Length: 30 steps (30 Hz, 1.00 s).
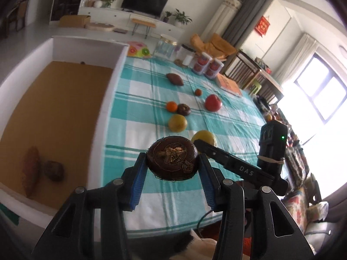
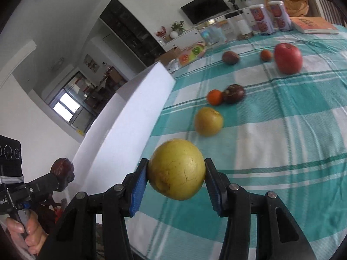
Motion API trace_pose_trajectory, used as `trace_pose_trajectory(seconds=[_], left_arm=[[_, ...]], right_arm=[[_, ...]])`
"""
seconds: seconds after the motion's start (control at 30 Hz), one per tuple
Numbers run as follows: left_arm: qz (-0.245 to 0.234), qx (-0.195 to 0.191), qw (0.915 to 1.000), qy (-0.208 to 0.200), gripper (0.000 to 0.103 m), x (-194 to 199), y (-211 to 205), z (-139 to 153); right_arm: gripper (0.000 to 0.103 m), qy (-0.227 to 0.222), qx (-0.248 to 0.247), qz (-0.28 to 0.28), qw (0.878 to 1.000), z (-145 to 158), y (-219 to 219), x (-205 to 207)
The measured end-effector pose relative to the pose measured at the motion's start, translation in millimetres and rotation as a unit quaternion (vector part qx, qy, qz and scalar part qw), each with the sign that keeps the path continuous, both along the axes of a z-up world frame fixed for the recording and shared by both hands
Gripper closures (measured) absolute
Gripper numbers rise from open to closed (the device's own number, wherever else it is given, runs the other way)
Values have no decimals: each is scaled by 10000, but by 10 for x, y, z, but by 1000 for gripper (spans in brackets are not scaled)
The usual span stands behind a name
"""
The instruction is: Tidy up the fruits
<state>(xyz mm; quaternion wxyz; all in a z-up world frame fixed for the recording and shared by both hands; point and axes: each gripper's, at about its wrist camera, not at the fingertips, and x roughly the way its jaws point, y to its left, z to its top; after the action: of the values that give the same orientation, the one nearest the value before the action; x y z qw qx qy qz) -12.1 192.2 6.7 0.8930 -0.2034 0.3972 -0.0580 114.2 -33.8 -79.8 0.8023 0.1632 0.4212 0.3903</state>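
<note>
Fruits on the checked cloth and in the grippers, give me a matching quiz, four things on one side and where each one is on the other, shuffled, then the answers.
Things:
1. dark brown fruit
2. large yellow fruit
3. red apple
4. long sweet potato

Places:
A. lying on the brown floor of the white box
B. clamped in the right gripper
C. resting on the checked cloth, near the book
D. clamped in the left gripper

Pairs: 1-D, 2-B, 3-C, 4-A
</note>
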Motion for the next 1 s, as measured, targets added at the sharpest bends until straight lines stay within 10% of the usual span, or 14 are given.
trace_pose_trajectory(seconds=[0.23,0.57,0.7,1.0], left_arm=[[1846,481,9811,322,54,-104,1142,-232],[2706,690,9560,898,53,-294,1604,-712],[2917,1024,9480,750,19,-266,1531,-635],[1696,921,9812,14,17,27,648,-389]], right_arm=[[52,-349,-185,1699,9847,497,1644,-174],[52,-341,-1115,2319,9657,62,2762,-403],[32,-452,-1034,2036,9725,112,2637,-324],[3,-1355,-1384,246,9807,243,1060,-234]])
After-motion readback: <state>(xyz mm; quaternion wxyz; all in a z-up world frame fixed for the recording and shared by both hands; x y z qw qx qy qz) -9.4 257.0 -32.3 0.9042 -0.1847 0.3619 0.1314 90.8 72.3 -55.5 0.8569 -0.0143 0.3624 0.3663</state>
